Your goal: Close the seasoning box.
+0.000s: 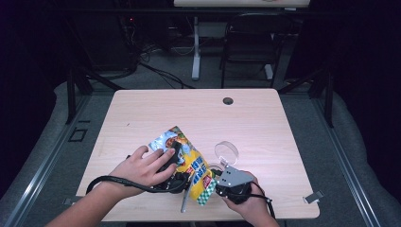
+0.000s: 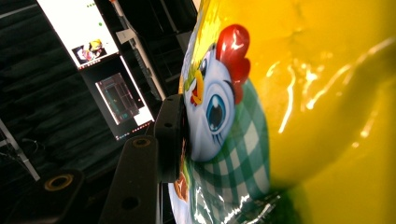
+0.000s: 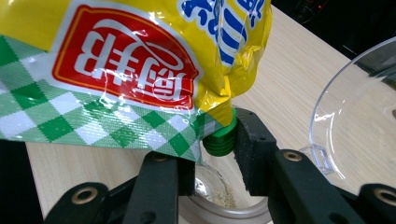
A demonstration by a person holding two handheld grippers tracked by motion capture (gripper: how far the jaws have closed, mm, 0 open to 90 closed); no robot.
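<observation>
A yellow snack-style pouch (image 1: 188,163) with a green checked bottom and a cartoon chicken lies tilted over the table's front middle. My left gripper (image 1: 176,152) is shut on its body; in the left gripper view one black pad (image 2: 170,135) presses the pouch (image 2: 289,107) by the chicken's face. My right gripper (image 3: 215,158) is closed around the pouch's green screw cap (image 3: 219,139), with the right pad (image 3: 248,149) against it and the left pad partly hidden behind the pouch corner. Under the cap stands a small clear jar (image 3: 219,199) with a few grains in it.
The jar's clear round lid (image 1: 227,152) stands raised beside the pouch. A thin metal tool (image 1: 184,201) lies near the front edge, and a clip (image 1: 313,197) sits on the wooden table's (image 1: 265,123) right front corner. A cable hole (image 1: 228,100) is at the back.
</observation>
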